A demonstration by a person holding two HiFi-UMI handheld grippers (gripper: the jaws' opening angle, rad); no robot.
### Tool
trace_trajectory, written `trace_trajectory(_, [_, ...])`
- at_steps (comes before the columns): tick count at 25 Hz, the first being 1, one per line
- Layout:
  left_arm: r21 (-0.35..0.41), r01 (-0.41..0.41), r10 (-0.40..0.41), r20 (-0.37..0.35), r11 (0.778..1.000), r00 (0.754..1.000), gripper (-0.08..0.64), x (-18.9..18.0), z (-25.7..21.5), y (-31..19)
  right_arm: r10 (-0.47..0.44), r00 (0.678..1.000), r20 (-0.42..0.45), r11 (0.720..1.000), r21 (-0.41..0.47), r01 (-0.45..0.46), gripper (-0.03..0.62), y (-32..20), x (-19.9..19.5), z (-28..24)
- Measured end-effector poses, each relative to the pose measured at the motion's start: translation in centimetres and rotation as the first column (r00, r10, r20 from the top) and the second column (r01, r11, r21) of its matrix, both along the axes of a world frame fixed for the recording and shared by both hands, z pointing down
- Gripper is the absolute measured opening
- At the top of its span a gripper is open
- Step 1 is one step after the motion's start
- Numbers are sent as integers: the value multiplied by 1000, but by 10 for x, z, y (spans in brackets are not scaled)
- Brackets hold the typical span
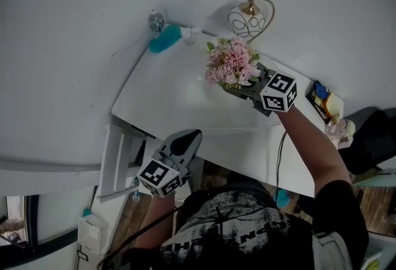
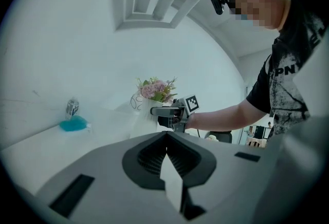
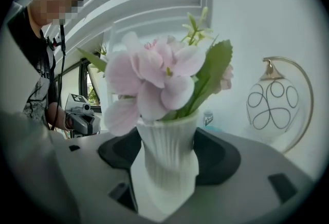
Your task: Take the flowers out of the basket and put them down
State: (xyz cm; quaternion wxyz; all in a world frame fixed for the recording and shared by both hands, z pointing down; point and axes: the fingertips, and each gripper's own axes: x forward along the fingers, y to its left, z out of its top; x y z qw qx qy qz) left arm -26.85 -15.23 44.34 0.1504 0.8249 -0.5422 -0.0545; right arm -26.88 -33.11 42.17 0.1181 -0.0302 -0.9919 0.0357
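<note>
Right gripper (image 1: 240, 88) grips vase (image 3: 167, 164) of flowers (image 1: 232, 63) — lamp (image 1: 247, 20) near, perhaps a brush (image 1: 164, 39) beyond

The only letters that can be read are "PN", white on the person's black shirt (image 2: 284, 71), seen up and to the right past the left gripper (image 2: 165, 134) and its fingers (image 2: 148, 159). The rest of that print is folded or cut off. In the head view the same print sits upside down, too broken to read. The marker cube (image 1: 278, 92) behind the right gripper (image 1: 241, 87) fingers and the other cube (image 1: 159, 177) carry black-and-white square code patterns with no letters. The small can (image 2: 72, 107), far beyond the fingers at left, has an unreadable label.
</note>
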Motion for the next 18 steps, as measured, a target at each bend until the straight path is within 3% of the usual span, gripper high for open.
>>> trace_trajectory(9, [37,-58,57,18,998,998,14,8,-14,2,67,994,85,997,35,-71,321,3,13,-62])
trace_trajectory(18, [51,-162,160,37,985,986,14,44,-25,-1,185,974,128,978,78,-195,321,-2,64,-120])
